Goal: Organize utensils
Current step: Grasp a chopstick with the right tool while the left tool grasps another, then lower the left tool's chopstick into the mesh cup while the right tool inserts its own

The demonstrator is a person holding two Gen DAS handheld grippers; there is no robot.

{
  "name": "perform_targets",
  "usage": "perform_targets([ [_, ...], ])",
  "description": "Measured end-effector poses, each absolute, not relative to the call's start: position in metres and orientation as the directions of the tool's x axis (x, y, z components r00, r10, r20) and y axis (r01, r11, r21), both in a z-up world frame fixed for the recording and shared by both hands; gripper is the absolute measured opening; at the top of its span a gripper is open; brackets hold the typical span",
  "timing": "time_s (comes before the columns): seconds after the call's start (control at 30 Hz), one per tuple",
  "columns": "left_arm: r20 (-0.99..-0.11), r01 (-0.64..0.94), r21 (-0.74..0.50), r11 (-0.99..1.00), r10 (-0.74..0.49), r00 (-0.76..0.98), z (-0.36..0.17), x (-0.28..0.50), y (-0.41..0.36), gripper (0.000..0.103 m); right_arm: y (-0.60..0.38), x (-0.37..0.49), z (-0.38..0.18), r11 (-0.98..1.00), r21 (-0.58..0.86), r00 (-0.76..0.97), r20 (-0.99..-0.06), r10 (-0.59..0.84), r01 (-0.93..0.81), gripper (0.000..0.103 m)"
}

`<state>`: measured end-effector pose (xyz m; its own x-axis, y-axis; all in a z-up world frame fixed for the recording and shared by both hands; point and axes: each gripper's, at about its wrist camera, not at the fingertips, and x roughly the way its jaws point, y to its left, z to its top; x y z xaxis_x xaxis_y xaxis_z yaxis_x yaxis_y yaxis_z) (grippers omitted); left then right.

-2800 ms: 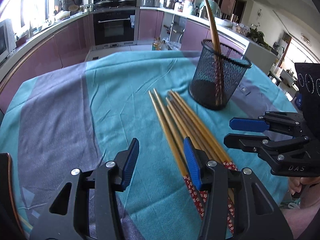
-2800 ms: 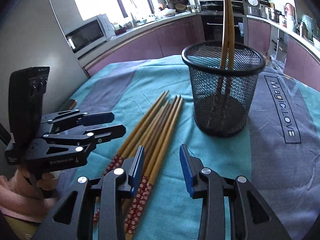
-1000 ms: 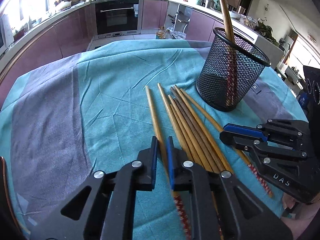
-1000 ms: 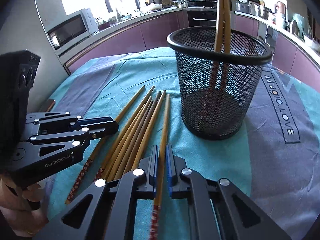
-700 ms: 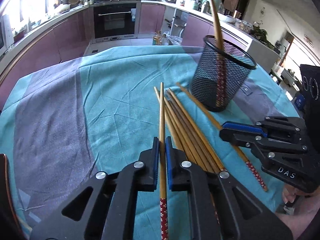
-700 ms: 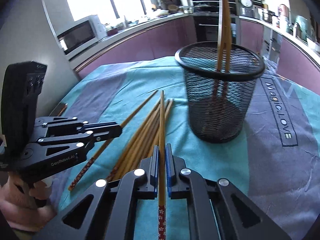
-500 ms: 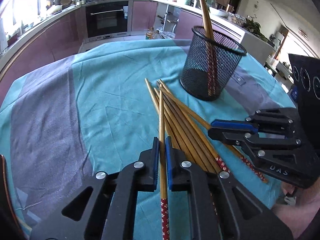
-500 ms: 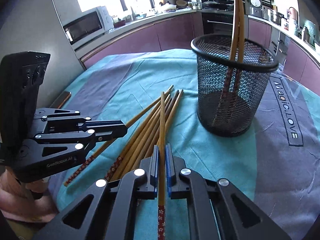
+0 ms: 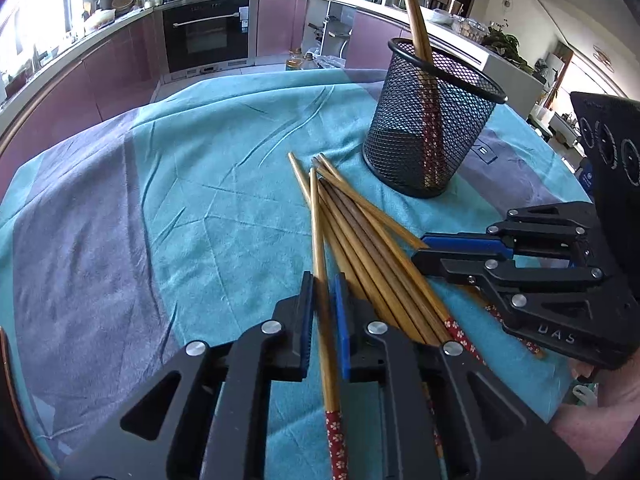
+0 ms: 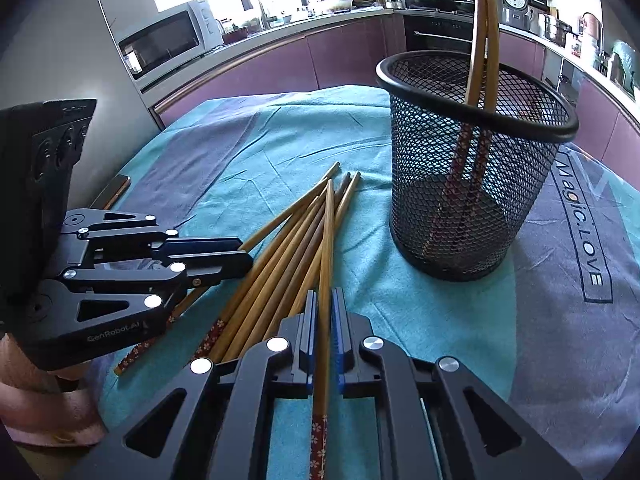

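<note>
The bench (image 9: 100, 220) is lying under a teal and grey cloth (image 10: 460, 320) that is covering its whole top. Toward the far right corner a black mesh holder (image 9: 430, 120) is standing upright on the cloth, with two chopsticks (image 10: 480, 20) leaning inside it, patterned ends down. Just beside the holder's base, a loose pile of chopsticks (image 9: 368, 248) is lying on the cloth, fanning from the holder toward the near edge, their red flowered ends pointing at the near edge.

The left gripper (image 9: 322, 292) is pinching one chopstick (image 9: 318, 232) between closed jaws, its tip reaching over the pile toward the holder. The right gripper (image 10: 323, 312) is likewise clamping a single chopstick (image 10: 327, 240) in closed jaws, its tip pointing over the pile, to the left of the holder. Each gripper is hovering near the bench's near edge, on either side of the pile.
</note>
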<state>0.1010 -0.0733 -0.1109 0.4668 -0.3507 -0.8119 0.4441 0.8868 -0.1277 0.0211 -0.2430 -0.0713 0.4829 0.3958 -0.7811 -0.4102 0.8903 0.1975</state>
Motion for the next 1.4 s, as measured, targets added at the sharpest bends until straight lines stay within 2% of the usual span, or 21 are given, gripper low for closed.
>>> perform_targets([
  [0.23, -0.787, 0.436, -0.141, 0.889, -0.368, 0.495, -0.096, 0.097, -0.072, 0.008, -0.256, 0.009, -0.050, 0.884, 0.203, 0.528, -0.738, 0.421, -0.420, 0.006],
  [0.73, -0.631, 0.517, -0.212, 0.829, -0.521, 0.575, -0.002, 0.075, -0.059, 0.008, -0.296, -0.011, 0.024, 0.875, 0.230, 0.676, -0.562, 0.477, -0.427, 0.006],
  [1.17, -0.484, 0.544, -0.234, 0.806, -0.582, 0.653, 0.073, 0.086, -0.064, 0.007, -0.320, 0.023, 0.071, 0.908, 0.223, 0.819, -0.394, 0.417, -0.355, 0.006],
  [1.4, -0.402, 0.564, -0.196, 0.802, -0.590, 0.700, 0.114, 0.092, -0.088, 0.007, -0.327, 0.045, 0.085, 0.920, 0.229, 0.861, -0.336, 0.382, -0.319, 0.006],
])
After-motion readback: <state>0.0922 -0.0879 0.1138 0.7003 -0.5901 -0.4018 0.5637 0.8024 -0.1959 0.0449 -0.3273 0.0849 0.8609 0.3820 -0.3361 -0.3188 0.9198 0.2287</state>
